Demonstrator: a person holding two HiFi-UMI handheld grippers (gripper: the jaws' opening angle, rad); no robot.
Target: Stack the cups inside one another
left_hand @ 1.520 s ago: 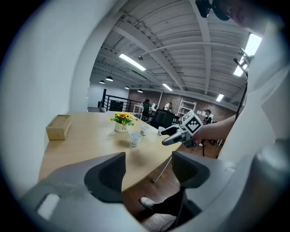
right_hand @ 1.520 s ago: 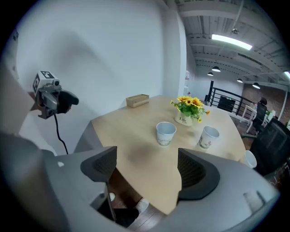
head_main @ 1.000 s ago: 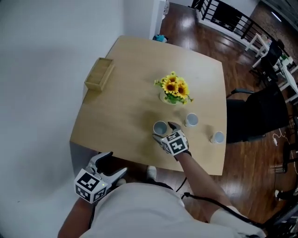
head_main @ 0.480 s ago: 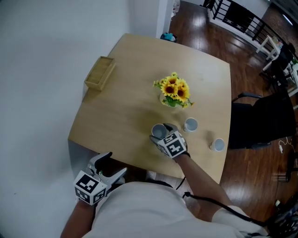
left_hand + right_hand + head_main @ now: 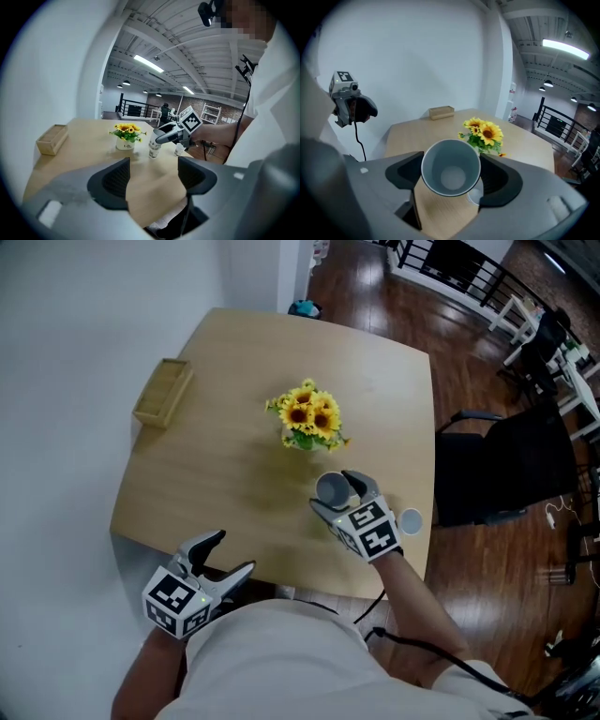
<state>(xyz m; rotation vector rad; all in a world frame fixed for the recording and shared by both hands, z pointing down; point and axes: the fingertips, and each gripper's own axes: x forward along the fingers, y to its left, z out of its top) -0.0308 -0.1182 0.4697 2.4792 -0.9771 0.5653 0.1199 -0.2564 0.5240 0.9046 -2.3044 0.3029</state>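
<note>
Toward 5 o'clock from the sunflower pot (image 5: 305,418), over the near right part of the worktop (image 5: 216,465), we find the right gripper (image 5: 336,495) closed on the held cup (image 5: 330,487). One jaw presses each side of the wall just under the rim. We read the upright, mouth-up hold as deliberate: the base points down, ready to drop into another cup. The left gripper (image 5: 228,556) hangs off the worktop's near edge at 7 o'clock, its jaws spread wide with nothing between them. We judge it parked, since one gripper suffices for this step.

Each view supplies what another lacks. From the head view the second cup is hidden beneath the right gripper. Only the third cup (image 5: 410,520) shows there, standing alone at 3 o'clock of that gripper, near the worktop's right edge. The left gripper view looks across the worktop from the side and shows the held cup directly over the second cup (image 5: 153,153). The two are close or touching, and we cannot tell whether nesting has begun. The right gripper view looks down into the held cup's empty interior. It also catches a sliver of the second cup's rim at 5 o'clock beneath it, which suggests to us that the two are not quite centred. A wooden box (image 5: 161,393) lies well apart at 10 o'clock.
</note>
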